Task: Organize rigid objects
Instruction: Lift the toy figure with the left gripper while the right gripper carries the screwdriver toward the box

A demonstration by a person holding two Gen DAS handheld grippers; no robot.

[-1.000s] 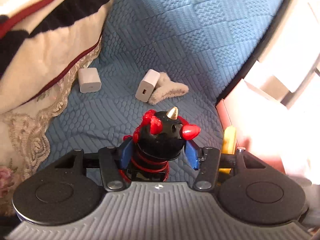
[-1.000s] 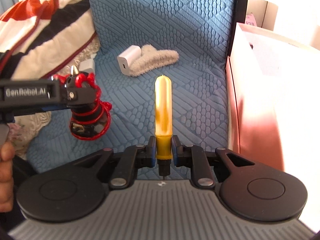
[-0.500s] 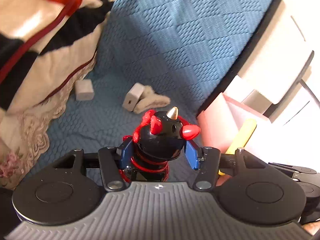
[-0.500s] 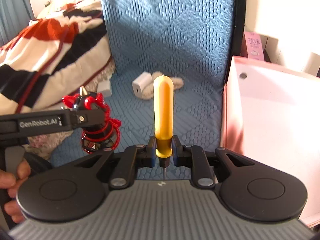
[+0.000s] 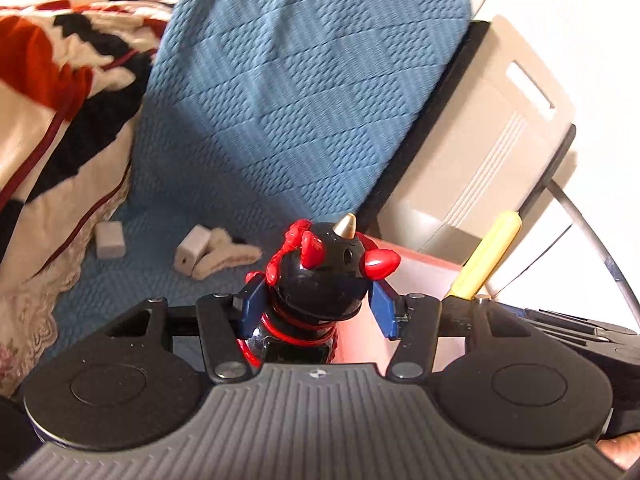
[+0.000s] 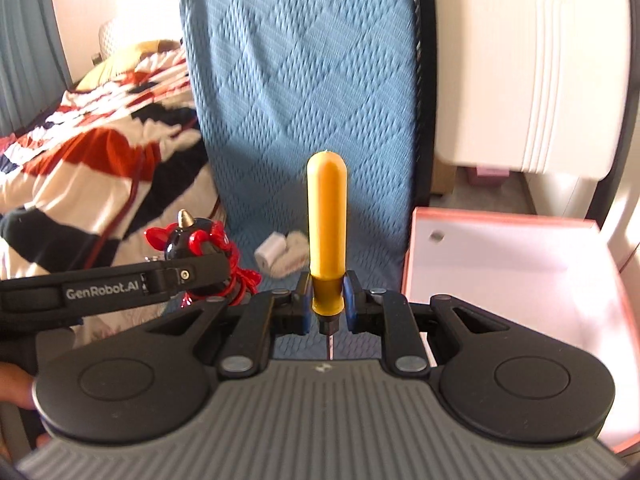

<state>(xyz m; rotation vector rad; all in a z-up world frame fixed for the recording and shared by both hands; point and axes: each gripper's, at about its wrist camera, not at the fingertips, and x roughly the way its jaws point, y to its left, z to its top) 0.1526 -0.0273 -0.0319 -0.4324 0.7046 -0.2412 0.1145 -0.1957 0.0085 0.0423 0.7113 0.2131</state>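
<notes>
My left gripper is shut on a black toy figure with red horns, red cord and a gold spike; it is held in the air over the near edge of the pink box. The figure also shows in the right wrist view, left of my right gripper. My right gripper is shut on a yellow-handled screwdriver, handle pointing up, raised above the blue seat, left of the pink box. The screwdriver also shows in the left wrist view.
Two white chargers and a beige fuzzy cloth lie on the blue quilted seat. A patterned blanket is at the left. A white appliance stands behind the box.
Both grippers have risen and moved right toward the pink box, carrying the figure and the screwdriver. The chargers and cloth now lie farther away.
</notes>
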